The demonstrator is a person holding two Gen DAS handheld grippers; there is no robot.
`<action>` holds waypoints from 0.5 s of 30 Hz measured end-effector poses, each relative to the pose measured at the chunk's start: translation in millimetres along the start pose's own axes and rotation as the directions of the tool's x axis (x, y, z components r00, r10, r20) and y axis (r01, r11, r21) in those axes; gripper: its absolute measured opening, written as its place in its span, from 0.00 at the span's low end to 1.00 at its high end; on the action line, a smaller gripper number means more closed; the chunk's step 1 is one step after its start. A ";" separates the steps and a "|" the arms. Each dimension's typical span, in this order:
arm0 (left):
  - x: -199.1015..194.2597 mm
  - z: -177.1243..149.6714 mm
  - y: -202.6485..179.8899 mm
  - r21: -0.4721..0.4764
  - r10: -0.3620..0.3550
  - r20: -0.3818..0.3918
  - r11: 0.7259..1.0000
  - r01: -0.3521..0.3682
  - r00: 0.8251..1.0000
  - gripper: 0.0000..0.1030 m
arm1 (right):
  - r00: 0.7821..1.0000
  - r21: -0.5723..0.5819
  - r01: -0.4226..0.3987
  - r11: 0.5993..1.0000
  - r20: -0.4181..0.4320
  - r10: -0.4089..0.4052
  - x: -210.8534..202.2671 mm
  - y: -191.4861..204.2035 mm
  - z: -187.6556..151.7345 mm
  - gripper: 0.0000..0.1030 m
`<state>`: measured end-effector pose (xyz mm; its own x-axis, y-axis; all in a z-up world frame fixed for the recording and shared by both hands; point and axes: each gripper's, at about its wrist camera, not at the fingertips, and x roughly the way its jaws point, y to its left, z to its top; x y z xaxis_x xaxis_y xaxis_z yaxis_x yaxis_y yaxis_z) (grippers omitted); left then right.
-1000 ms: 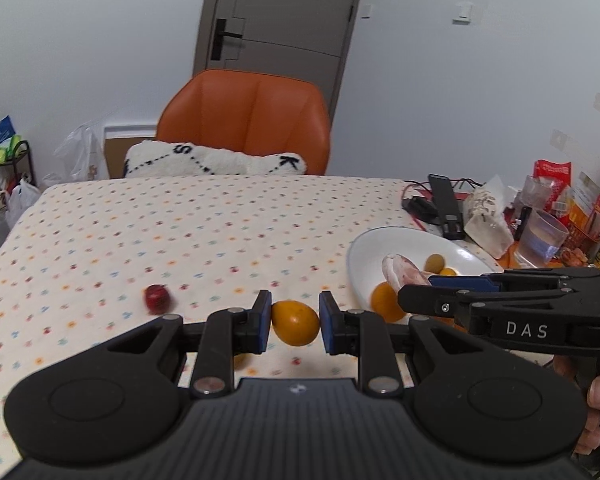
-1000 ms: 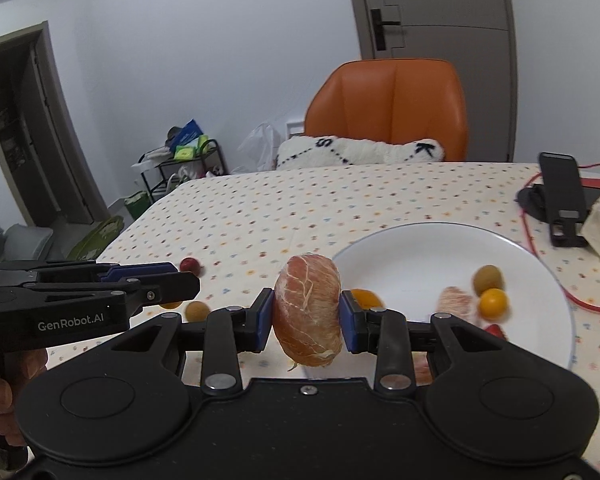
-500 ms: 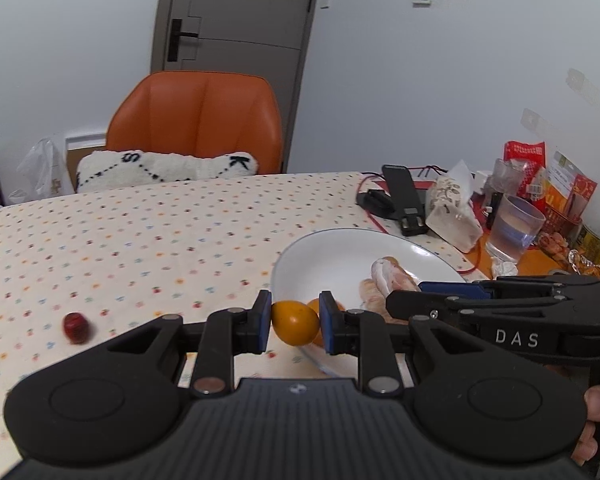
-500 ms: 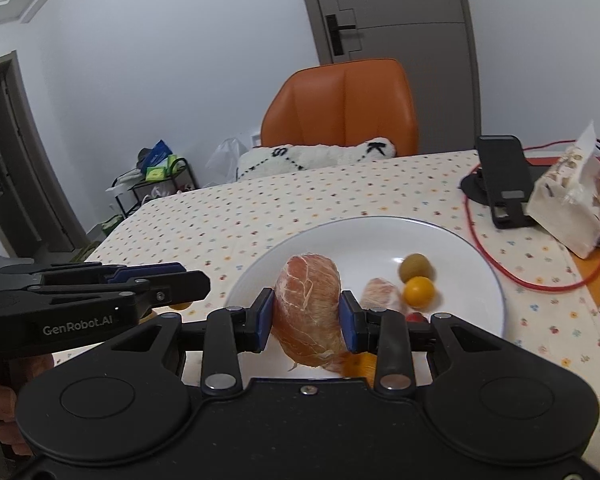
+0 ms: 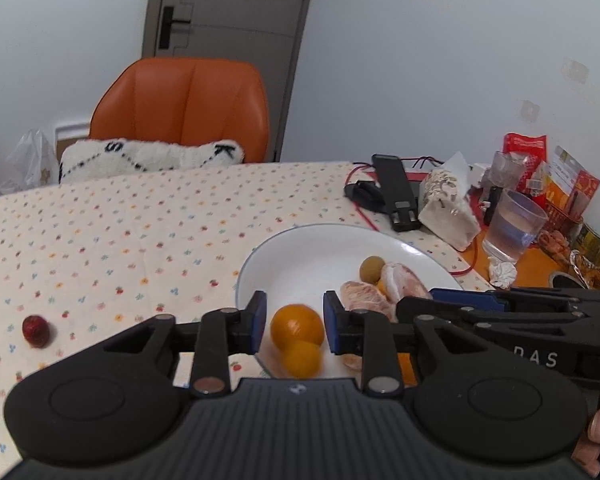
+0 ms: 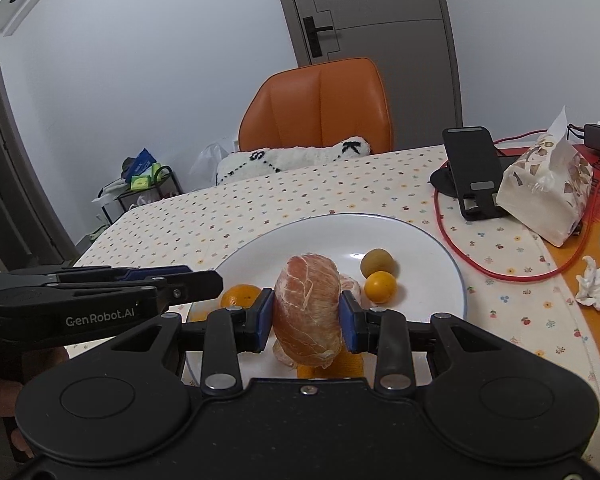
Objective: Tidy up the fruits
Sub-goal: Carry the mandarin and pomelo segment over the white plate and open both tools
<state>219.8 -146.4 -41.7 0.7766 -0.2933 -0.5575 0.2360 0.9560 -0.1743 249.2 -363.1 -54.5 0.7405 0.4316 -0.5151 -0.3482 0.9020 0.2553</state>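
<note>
Fruits: most sit on the white plate [image 5: 260, 264], lower centre of both views. On it: a large orange [image 5: 297, 324], a smaller orange [image 5: 302, 358] touching it at the near rim, peeled pomelo pieces [image 5: 364, 298], a brownish-green round fruit [image 6: 377, 262] and a small yellow-orange one [image 6: 380, 286] just beside it.

Left gripper [image 5: 295, 326]: released, blue pads spread wide on either side of the large orange with a gap on each side; nothing gripped. The smaller orange looks blurred, hard to tell whether it rests flat.

Right gripper [image 6: 307, 315]: clenched on a big peeled pomelo segment [image 6: 307, 308], held upright between the pads above the plate's near part. In the left view this gripper crosses in from the lower right, over the plate's right side.

One red fruit [image 5: 35, 330] lies alone on the dotted tablecloth [image 5: 140, 232], lower left of the left view, well apart from the plate.

Upper right: phone stand [image 6: 474, 168], tissue pack [image 6: 548, 196], red cable [image 6: 500, 270].
</note>
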 end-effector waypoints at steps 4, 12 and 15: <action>-5.5 -0.7 6.6 -0.008 0.021 -0.002 1.000 -0.021 1.000 0.30 | 1.000 -0.002 0.000 1.000 0.000 0.000 1.7 2.3 0.6 0.32; -19.8 -4.4 23.6 -0.029 0.055 -0.003 0.998 -0.055 0.998 0.36 | 1.000 -0.013 -0.004 1.000 -0.007 0.004 8.3 12.1 2.0 0.32; -26.0 -5.4 31.4 -0.040 0.068 0.003 0.997 -0.068 0.998 0.37 | 1.000 -0.022 0.005 1.000 -0.006 -0.005 9.5 15.7 3.5 0.32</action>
<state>203.8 -108.7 -37.0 0.7926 -0.2273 -0.5658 0.1586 0.9728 -0.1686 252.8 -344.9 -52.5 0.7390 0.4274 -0.5208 -0.3575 0.9040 0.2346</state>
